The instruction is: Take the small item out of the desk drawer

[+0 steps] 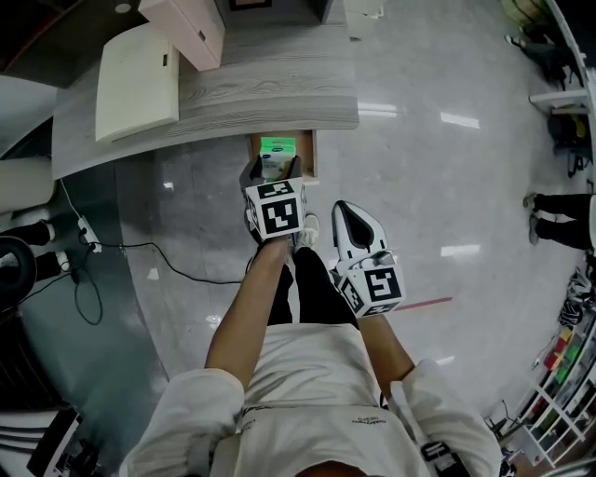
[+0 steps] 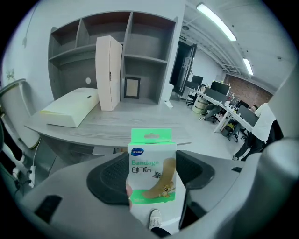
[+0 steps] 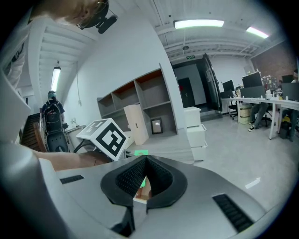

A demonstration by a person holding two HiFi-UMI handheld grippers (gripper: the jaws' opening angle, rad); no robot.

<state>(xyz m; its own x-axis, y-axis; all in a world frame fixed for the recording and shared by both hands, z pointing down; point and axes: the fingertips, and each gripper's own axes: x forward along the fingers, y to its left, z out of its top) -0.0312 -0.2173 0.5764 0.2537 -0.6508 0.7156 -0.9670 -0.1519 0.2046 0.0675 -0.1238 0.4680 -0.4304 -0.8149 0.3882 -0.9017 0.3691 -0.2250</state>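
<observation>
A small white and green bandage box (image 2: 153, 173) stands upright between the jaws of my left gripper (image 2: 152, 179), which is shut on it. In the head view the bandage box (image 1: 277, 155) hangs over the open desk drawer (image 1: 308, 158), just beyond my left gripper (image 1: 272, 175) and its marker cube. To the right and nearer the body, my right gripper (image 1: 344, 211) is shut with nothing in it. In the right gripper view its own tips (image 3: 145, 161) meet, and the left gripper's marker cube (image 3: 108, 137) shows to the left.
The grey wood-grain desk (image 1: 270, 88) carries a flat cream case (image 1: 138, 79) and a tall cream box (image 1: 189, 26). Cables (image 1: 121, 248) trail over the floor at left by a chair. Open shelves (image 2: 140, 51) rise behind the desk. People's feet (image 1: 549, 205) are at far right.
</observation>
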